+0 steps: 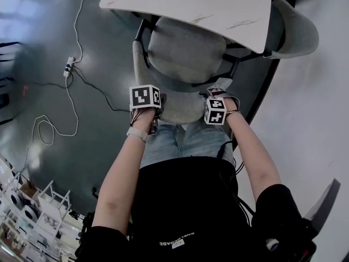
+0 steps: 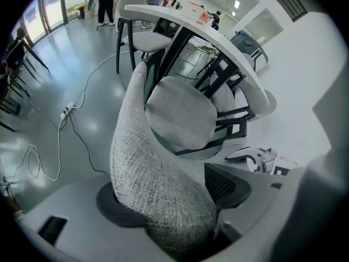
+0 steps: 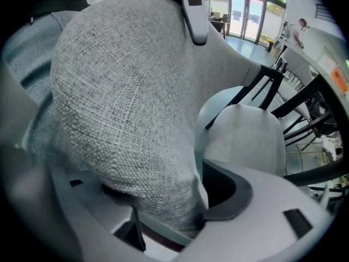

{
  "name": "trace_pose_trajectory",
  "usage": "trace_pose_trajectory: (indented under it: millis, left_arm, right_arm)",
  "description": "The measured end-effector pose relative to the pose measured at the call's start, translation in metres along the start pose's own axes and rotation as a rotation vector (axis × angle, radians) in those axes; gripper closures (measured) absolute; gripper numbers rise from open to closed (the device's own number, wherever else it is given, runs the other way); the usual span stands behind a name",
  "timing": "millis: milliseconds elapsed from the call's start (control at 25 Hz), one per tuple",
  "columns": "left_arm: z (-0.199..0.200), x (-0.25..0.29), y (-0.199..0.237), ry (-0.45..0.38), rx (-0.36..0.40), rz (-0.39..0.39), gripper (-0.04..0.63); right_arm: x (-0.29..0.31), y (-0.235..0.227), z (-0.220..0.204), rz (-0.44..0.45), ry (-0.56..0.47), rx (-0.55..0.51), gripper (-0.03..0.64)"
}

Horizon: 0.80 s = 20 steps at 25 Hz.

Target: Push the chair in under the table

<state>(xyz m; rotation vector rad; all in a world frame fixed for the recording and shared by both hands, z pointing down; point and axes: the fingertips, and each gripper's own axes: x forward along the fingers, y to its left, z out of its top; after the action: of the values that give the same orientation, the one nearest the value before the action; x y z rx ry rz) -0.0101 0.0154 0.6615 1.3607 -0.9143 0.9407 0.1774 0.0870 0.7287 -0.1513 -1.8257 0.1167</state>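
A grey fabric chair stands with its seat [image 1: 185, 53] partly under the white marble-look table [image 1: 191, 4]. Its curved backrest [image 1: 180, 111] faces me. My left gripper [image 1: 155, 105] sits over the backrest's top edge on the left, and my right gripper [image 1: 218, 89] on the right. In the left gripper view the woven backrest [image 2: 158, 168] lies between the jaws of the left gripper [image 2: 174, 198], leaning on one pad and clear of the other. In the right gripper view the backrest [image 3: 125, 91] fills the gap of the right gripper [image 3: 169, 195], whose far pad is bare. Both stand open.
A power strip [image 1: 68, 67] with cables trails over the grey floor at the left. A second grey chair [image 1: 297, 31] is tucked in at the table's right. White wire racks [image 1: 32, 212] stand at the lower left. A white wall runs along the right.
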Motion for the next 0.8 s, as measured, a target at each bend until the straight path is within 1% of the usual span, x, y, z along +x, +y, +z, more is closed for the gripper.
trace_pose_trajectory:
  millis: [120,240,400,600,720,800]
  left_arm:
    - [-0.006,0.000,-0.004,0.005,0.038,-0.037,0.251]
    - [-0.009,-0.004,-0.006,-0.013,0.059,-0.051,0.229]
    - [-0.009,-0.016,-0.001,-0.048,0.130,0.022,0.227]
    - [-0.006,-0.032,0.002,-0.115,0.166,0.096,0.229]
    - [-0.006,-0.049,0.001,-0.148,0.167,0.092,0.229]
    - [-0.005,-0.066,0.000,-0.182,0.157,0.075,0.229]
  right_arm:
    - [-0.004,0.005,-0.001,0.019,0.012,0.011,0.316]
    - [-0.014,0.012,0.001,0.052,0.036,-0.017,0.314]
    - [-0.032,0.017,0.014,0.087,0.054,-0.084,0.310]
    - [-0.060,0.021,0.027,0.135,0.096,-0.167,0.310]
    - [-0.082,0.016,0.038,0.126,0.109,-0.221,0.310]
    - [-0.099,0.007,0.048,0.099,0.090,-0.236,0.310]
